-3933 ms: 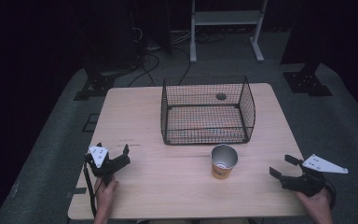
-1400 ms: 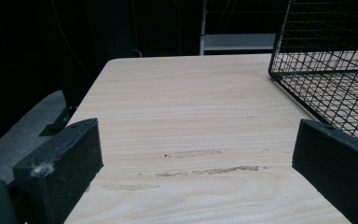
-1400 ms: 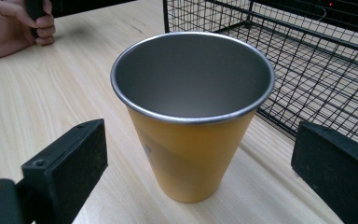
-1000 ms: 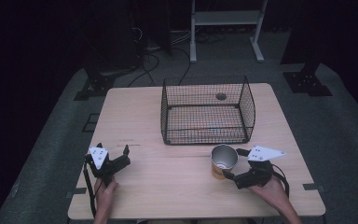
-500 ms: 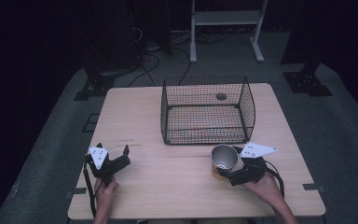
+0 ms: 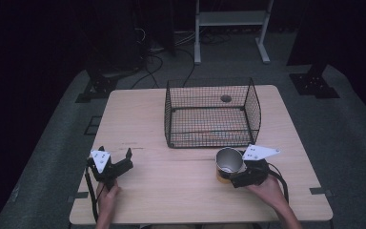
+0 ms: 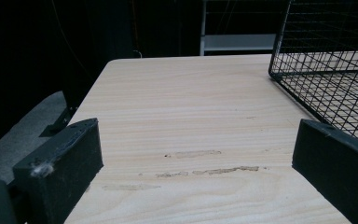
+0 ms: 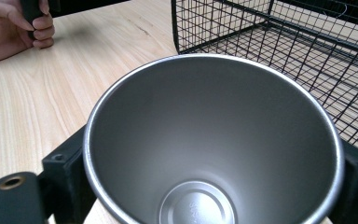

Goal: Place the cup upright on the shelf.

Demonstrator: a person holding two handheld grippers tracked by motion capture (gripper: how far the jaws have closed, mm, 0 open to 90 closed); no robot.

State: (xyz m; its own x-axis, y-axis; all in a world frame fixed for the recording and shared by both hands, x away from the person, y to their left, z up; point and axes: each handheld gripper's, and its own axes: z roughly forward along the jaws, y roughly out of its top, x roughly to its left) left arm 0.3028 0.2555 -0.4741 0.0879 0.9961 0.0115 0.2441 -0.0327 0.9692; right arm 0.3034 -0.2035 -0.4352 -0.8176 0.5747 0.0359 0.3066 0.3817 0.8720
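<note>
1. High view: a metal cup [image 6: 229,161] stands upright on the bench [image 6: 181,191], just in front of the wire basket [image 6: 209,114] and near the basket's right front corner. Its mouth faces up and it looks empty.

2. Right gripper [image 6: 240,177] sits against the cup's right side, held low in the person's right hand [image 6: 267,191]. In the right gripper view the cup [image 8: 214,140] sits between the two black fingers [image 8: 67,175], one on each flank of its wall. They are set around the cup; whether they already press on it cannot be told, as the contact lines are hidden under the rim.

3. Judgement: the low, sideways approach suits a round, smooth wall. Taking it below the rim keeps the cup upright and leaves the mouth clear for a lift over the basket wall.

4. Left gripper [image 6: 116,167] rests on the bench near its front left edge, well apart from cup and basket. The left gripper view shows its fingers [image 7: 60,168] spread wide with bare bench between them, holding nothing. Judgement: it is parked out of the way.

5. Basket is open-topped, with nothing visible inside it. Judgement: it is the likely destination, being the nearest receptacle.

6. Risk, as judgement: a smooth metal wall may slip if squeezed off-centre.
</note>
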